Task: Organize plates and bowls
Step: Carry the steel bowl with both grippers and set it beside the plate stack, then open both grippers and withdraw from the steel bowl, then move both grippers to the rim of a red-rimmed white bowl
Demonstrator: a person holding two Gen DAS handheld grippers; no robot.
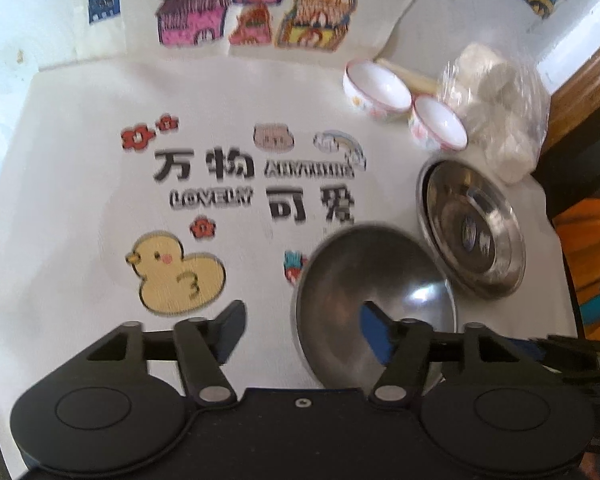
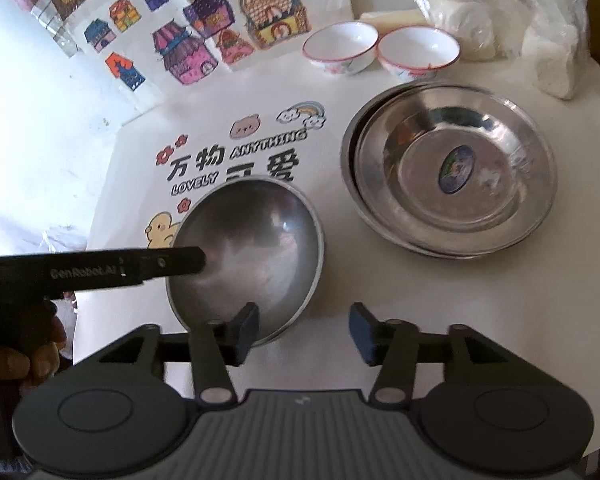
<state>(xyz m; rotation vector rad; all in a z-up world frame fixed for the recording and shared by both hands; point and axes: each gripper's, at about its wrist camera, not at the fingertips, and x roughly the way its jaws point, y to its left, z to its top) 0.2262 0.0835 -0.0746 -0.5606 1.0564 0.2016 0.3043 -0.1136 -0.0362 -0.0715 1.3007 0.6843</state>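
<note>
A steel bowl (image 1: 360, 268) (image 2: 260, 240) stands empty on the white printed tablecloth. My left gripper (image 1: 302, 328) is open across the bowl's left rim, its right finger inside the bowl and its left finger outside, neither pad pressing. My right gripper (image 2: 304, 334) is open across the near right rim, its left finger just inside the bowl. In the right wrist view one of the left gripper's fingers (image 2: 172, 262) reaches into the bowl from the left. Stacked steel plates (image 1: 472, 228) (image 2: 452, 176) lie right of the bowl. Two white pink-rimmed bowls (image 1: 378, 88) (image 2: 340, 50) stand behind them.
A clear plastic bag of white lumps (image 1: 496, 108) (image 2: 500, 12) lies at the back right beside the white bowls. Coloured house drawings (image 1: 204, 12) (image 2: 180, 52) cover the far side. A hand (image 2: 40, 356) holds the left gripper. The table's edge runs along the right (image 1: 548, 216).
</note>
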